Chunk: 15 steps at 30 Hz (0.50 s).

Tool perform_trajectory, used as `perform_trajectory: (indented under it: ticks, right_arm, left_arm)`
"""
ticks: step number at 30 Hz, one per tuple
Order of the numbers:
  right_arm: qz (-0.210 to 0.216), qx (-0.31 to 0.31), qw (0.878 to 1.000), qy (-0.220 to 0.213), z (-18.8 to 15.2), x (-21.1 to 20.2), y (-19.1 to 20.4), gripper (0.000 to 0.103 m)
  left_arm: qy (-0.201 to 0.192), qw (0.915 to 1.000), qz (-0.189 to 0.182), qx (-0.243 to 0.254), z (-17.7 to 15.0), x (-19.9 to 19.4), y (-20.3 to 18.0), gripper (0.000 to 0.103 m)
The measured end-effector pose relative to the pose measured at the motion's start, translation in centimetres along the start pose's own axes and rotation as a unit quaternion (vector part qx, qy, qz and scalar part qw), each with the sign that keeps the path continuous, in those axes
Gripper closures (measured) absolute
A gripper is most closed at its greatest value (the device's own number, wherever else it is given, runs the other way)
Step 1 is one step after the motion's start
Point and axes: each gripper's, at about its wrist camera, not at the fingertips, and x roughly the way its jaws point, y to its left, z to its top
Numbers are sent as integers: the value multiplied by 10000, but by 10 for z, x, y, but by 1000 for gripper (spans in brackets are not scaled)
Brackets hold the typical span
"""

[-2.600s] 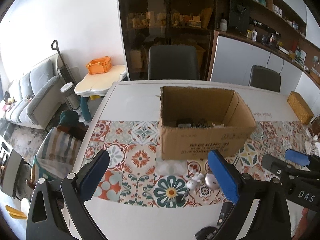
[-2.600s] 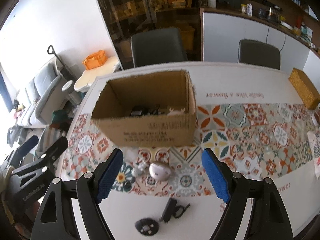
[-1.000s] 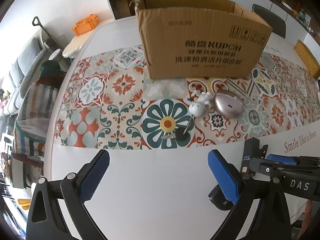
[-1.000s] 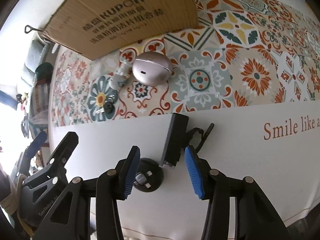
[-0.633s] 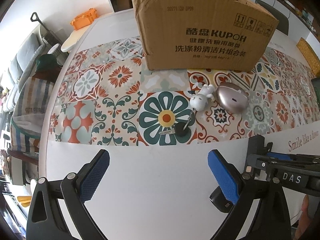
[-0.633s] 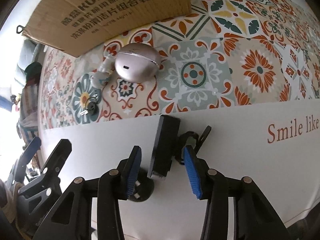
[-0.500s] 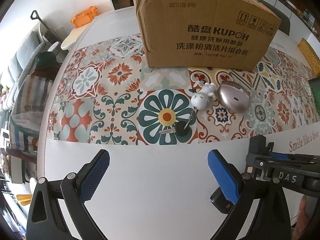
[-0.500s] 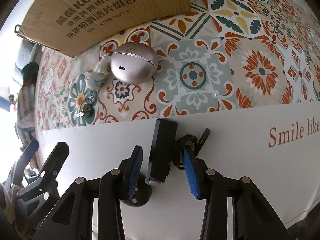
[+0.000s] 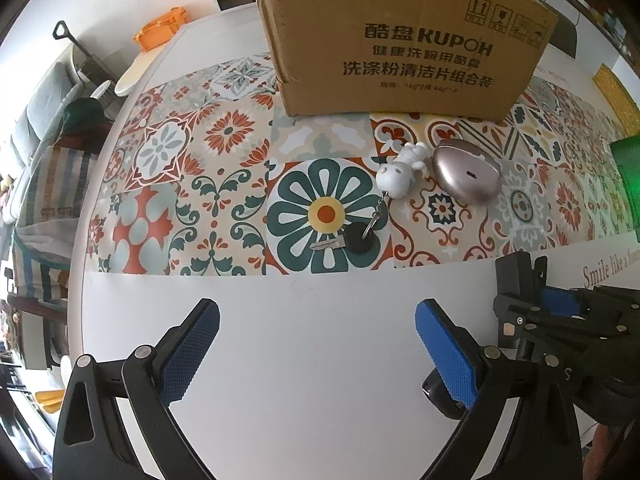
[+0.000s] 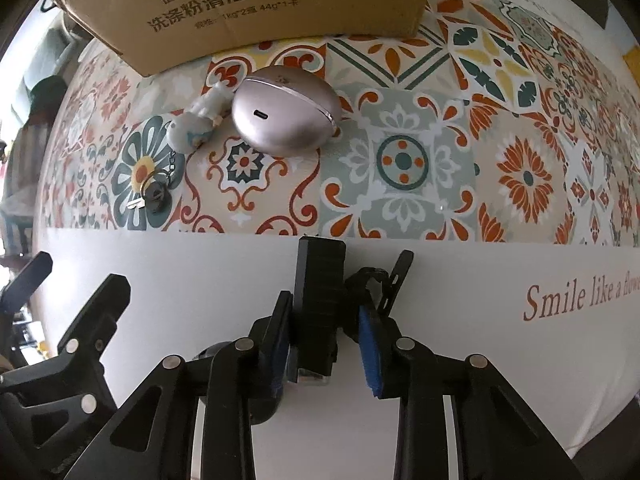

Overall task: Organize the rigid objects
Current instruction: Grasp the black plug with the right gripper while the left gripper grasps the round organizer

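My right gripper points down at the white strip of the table and is shut on a black clip-on device, its blue pads pressing both sides. That device also shows at the right of the left wrist view. A round black disc lies beside it, partly hidden. My left gripper hangs open over bare white tabletop, holding nothing. On the patterned runner lie a pink-gold oval case, a white figurine keychain and its key. The cardboard box stands behind them.
A woven yellow basket and something green sit at the far right of the table. The table's left edge curves past a striped chair cover. An orange crate rests on a small side table beyond.
The right gripper has sunk toward the table and its jaws have closed around the black clip-on device. The left gripper has hardly moved and stays open.
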Motion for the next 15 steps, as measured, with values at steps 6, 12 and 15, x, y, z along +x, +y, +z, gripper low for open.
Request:
perform_trajectory:
  ticks: [6, 12, 15]
  right_arm:
    - [119, 88, 9996, -238, -12, -20, -7, 72]
    - [258, 41, 9985, -475, -33, -51, -12, 72]
    - [182, 59, 9984, -535, -44, -59, -14, 72]
  left_arm:
    - [-193, 9996, -179, 108, -3, -17, -5, 3]
    - [-381, 9976, -426, 402, -13, -33, -18, 3]
    - [-402, 9959, -569, 573, -20, -35, -26, 4]
